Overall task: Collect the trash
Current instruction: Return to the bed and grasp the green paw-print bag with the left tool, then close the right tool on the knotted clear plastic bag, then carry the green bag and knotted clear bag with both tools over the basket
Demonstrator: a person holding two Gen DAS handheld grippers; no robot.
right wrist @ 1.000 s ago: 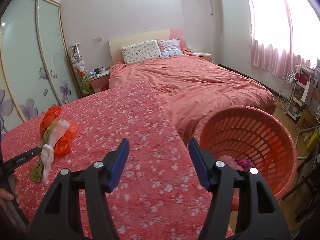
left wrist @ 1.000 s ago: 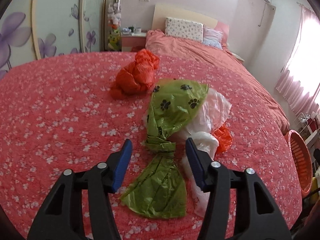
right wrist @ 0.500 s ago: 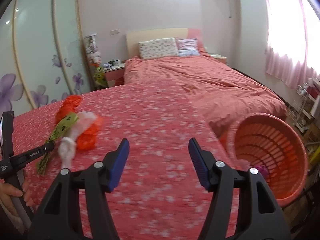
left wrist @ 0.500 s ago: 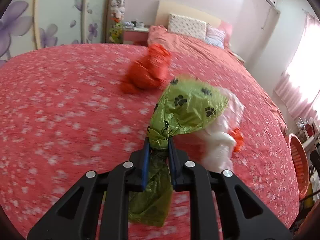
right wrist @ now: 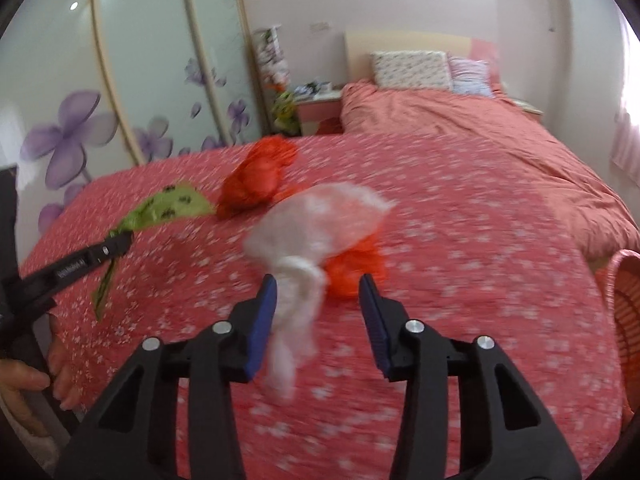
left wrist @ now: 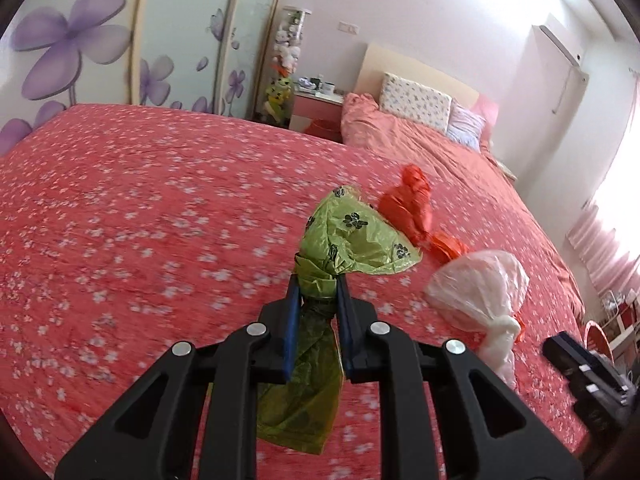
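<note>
On the floral bedspread (left wrist: 120, 208), our left gripper (left wrist: 318, 292) clenches the green bag (left wrist: 352, 240) while our right gripper's (right wrist: 318, 300) closing jaws may miss the white bag's (right wrist: 316, 224) off-centre knot.

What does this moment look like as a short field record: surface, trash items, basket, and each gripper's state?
surface: red floral bedspread
green paw-print bag: clamped at its knot by the left gripper, lifted off the bedspread
white bag: lying on the bedspread, its twisted neck between the right gripper fingers
right gripper: jaws have just been closing, pads not yet pressing the bag
orange bag: lying on the bedspread beyond the white bag
second orange bag: beside the white bag
basket: orange, at the right edge, off the bed
</note>
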